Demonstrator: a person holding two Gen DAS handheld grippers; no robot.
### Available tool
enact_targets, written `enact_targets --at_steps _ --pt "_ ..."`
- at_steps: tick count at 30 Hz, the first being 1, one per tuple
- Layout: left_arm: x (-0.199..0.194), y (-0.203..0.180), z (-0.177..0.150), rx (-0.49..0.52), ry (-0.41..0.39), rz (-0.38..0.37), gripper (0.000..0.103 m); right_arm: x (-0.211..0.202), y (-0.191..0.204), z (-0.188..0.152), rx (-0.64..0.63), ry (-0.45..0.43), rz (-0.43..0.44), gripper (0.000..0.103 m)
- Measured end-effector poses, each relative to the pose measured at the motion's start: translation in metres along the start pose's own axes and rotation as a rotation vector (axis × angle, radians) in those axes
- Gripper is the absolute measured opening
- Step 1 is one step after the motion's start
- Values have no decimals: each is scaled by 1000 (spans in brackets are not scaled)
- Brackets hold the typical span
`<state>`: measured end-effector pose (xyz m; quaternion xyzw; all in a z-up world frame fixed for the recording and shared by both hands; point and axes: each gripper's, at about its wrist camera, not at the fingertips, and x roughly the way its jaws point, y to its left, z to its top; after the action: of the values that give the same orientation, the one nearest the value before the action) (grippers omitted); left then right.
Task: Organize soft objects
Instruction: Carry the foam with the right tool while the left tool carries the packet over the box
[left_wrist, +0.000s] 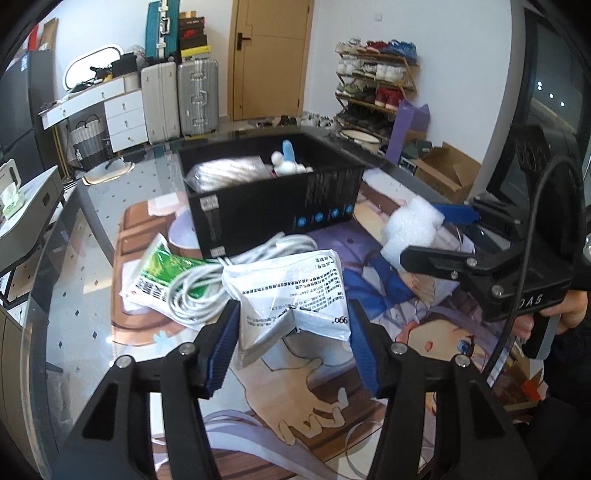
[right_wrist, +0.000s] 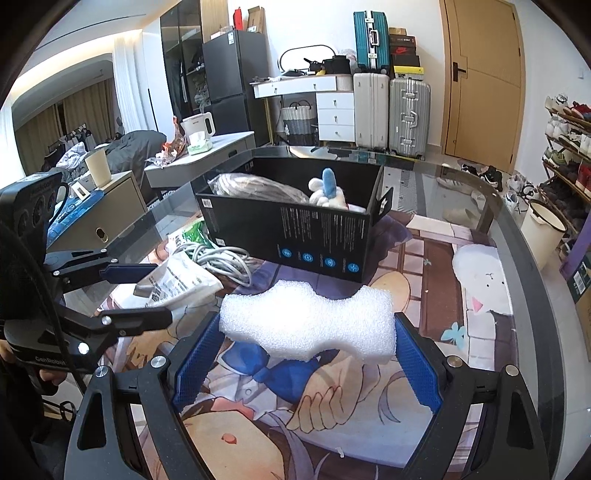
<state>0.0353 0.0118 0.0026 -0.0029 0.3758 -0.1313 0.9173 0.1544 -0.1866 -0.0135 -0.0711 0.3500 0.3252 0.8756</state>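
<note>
A black box (left_wrist: 273, 218) (right_wrist: 295, 236) stands on the printed mat and holds a clear bagged bundle (right_wrist: 255, 188) and a white-and-blue plush toy (left_wrist: 288, 162) (right_wrist: 327, 190). My left gripper (left_wrist: 291, 343) is shut on a white printed plastic pouch (left_wrist: 291, 295) (right_wrist: 181, 282), held just above the mat in front of the box. My right gripper (right_wrist: 306, 354) (left_wrist: 417, 236) is shut on a white foam block (right_wrist: 306, 321) (left_wrist: 410, 229), held above the mat to the right of the box's near side.
A coiled white cable (left_wrist: 207, 280) (right_wrist: 221, 262) and a green-and-white packet (left_wrist: 155, 273) lie left of the box front. The mat lies on a glass table (right_wrist: 498, 206). A side table with a kettle (right_wrist: 199, 127), suitcases and a shoe rack stand beyond.
</note>
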Motion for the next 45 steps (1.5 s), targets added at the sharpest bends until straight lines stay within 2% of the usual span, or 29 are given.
enact_targets --at_steps 12,19,26,45 --pt "-24 16 23 -58 -114 34 56 -17 0 11 9 -95 12 91" --pt "-28 22 45 -67 -163 69 56 -24 1 29 13 -165 19 91" --pt "-28 28 67 -60 -202 95 56 -22 -2 48 19 -196 13 91" --pt "13 42 112 -54 -186 108 56 18 -12 84 -9 -183 -8 91"
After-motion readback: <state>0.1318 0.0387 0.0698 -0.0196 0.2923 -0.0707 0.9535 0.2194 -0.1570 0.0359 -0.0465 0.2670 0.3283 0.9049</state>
